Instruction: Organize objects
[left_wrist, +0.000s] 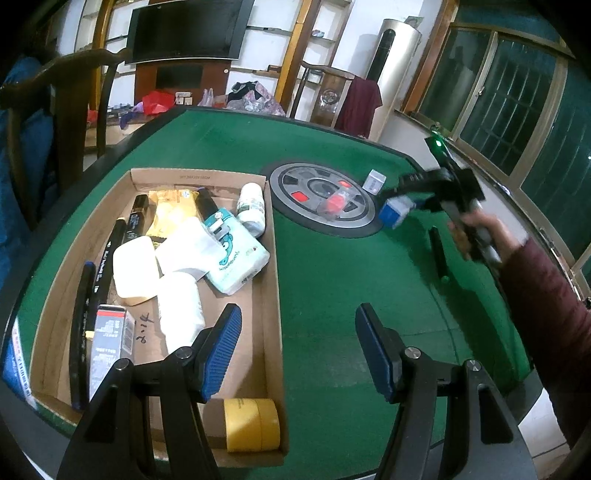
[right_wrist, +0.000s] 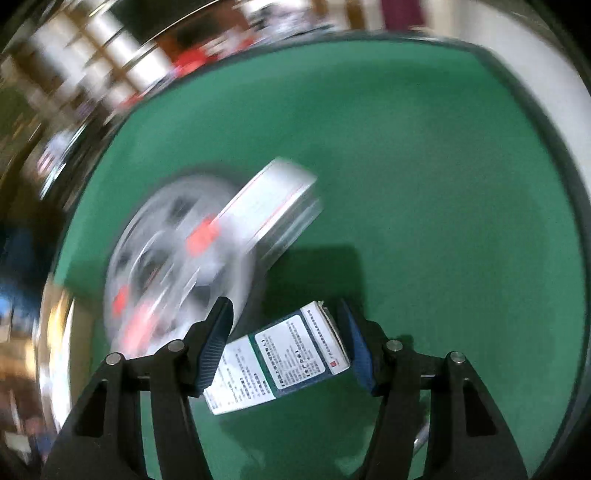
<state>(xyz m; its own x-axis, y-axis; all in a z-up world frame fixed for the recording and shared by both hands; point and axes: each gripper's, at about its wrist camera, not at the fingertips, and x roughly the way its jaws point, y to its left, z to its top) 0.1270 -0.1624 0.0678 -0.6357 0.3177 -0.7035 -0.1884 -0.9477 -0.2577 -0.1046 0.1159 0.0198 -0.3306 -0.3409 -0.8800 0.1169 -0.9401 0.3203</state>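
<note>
My right gripper (right_wrist: 282, 314) is shut on a blue and white carton (right_wrist: 284, 358) that lies crosswise between its pads, above the green table (right_wrist: 424, 184). In the left wrist view that right gripper (left_wrist: 397, 201) carries the carton (left_wrist: 394, 211) by the rim of a round silver disc (left_wrist: 295, 177). My left gripper (left_wrist: 297, 317) stands open and empty over the right wall of a cardboard box (left_wrist: 274, 295). The box holds several items, among them a tissue pack (left_wrist: 236, 258), a white bottle (left_wrist: 252, 208) and a yellow tape roll (left_wrist: 251, 424).
A small white carton (left_wrist: 374, 181) lies beside the disc; the right wrist view shows this white carton (right_wrist: 273, 199) blurred. A red-capped item (left_wrist: 334, 203) rests on the disc. A black pen (left_wrist: 438, 254) lies on the felt at the right. A person's sleeve (left_wrist: 546, 314) reaches in.
</note>
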